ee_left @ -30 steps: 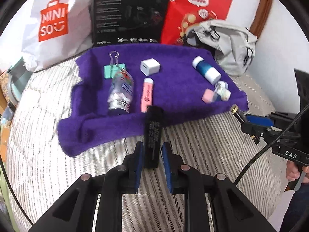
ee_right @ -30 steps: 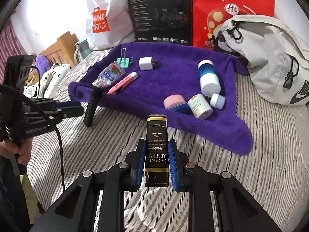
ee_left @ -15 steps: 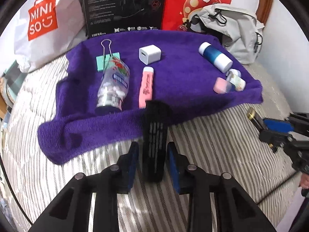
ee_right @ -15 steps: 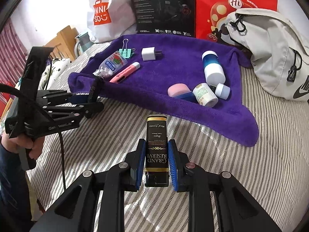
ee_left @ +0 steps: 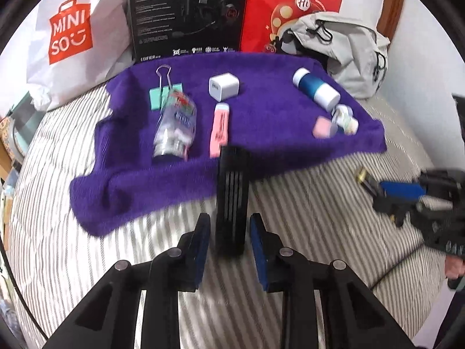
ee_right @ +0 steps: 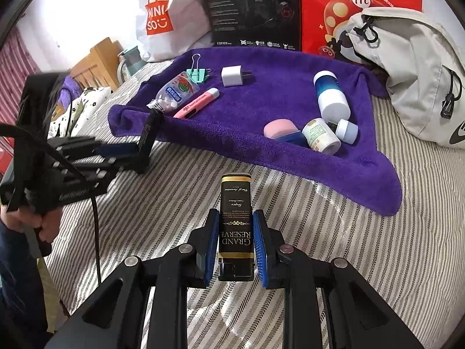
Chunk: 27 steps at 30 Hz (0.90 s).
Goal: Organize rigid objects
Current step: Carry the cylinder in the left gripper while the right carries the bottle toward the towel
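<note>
My left gripper (ee_left: 229, 232) is open around a black ribbed box (ee_left: 231, 200), with a gap beside each finger. The box stands on end on the striped bedding and leans at the front edge of the purple towel (ee_left: 276, 145). My right gripper (ee_right: 235, 238) is shut on a black and gold "Grand Reserve" box (ee_right: 234, 221), held over the bedding in front of the towel (ee_right: 261, 96). On the towel lie a green binder clip (ee_left: 162, 94), a clear pill bottle (ee_left: 174, 128), a pink highlighter (ee_left: 220, 129), a white charger (ee_left: 223, 87) and a blue and white bottle (ee_left: 315, 88).
Small jars and a pink tin (ee_right: 308, 133) cluster at the towel's right end. A white shopping bag (ee_left: 69, 40), a black carton (ee_left: 186, 14) and a red bag (ee_left: 293, 8) stand behind. A grey backpack (ee_right: 407, 67) lies at the right. A hand (ee_right: 43, 229) holds the left gripper.
My left gripper's fingers have spread apart from the black box, which now rests against the towel edge. The right gripper still holds its box and has shifted a little.
</note>
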{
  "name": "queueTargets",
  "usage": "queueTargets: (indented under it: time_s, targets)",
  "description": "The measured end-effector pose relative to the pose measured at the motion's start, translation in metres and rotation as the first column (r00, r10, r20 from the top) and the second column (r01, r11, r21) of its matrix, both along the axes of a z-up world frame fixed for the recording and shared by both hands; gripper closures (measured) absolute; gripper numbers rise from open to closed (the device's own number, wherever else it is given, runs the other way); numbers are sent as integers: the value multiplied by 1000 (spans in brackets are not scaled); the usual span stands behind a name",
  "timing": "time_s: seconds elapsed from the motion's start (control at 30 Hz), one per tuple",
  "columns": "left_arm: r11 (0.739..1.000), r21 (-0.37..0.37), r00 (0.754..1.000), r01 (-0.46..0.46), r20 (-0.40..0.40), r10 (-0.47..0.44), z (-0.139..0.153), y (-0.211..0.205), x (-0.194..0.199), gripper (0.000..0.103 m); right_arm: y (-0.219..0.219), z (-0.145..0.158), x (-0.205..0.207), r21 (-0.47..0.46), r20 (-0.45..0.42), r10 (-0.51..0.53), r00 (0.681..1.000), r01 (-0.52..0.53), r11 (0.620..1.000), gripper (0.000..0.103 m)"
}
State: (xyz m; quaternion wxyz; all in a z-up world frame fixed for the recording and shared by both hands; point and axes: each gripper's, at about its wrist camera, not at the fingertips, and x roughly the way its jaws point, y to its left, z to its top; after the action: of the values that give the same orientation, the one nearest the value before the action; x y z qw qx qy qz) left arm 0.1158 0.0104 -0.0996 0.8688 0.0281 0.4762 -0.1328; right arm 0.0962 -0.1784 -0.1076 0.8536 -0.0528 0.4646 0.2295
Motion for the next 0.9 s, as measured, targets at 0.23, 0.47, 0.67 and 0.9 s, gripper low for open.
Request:
queueTargets:
  time_s: [0.23,0.47,0.67,0.9]
  targets:
    - [1000,10,1000,-9,-20,10,-8,-11,13,82,-10,0,-1,0,-2,-22,1000,22,1000,80]
    - [998,-57,1000,0,-29,-2,-7,-4,-4,83,-13,-3,-2,2,-10,-28,1000,28,1000,80]
    - [999,-37,999,6,-40,-8,-4,3,-19,83,-10,-3,-5,13,-8,-19,1000,19,1000,80]
    - [999,-33,999,-4,-42,3,-2,7,-24,83,-9,-2,-6,24,-6,-14,1000,14,1000,80]
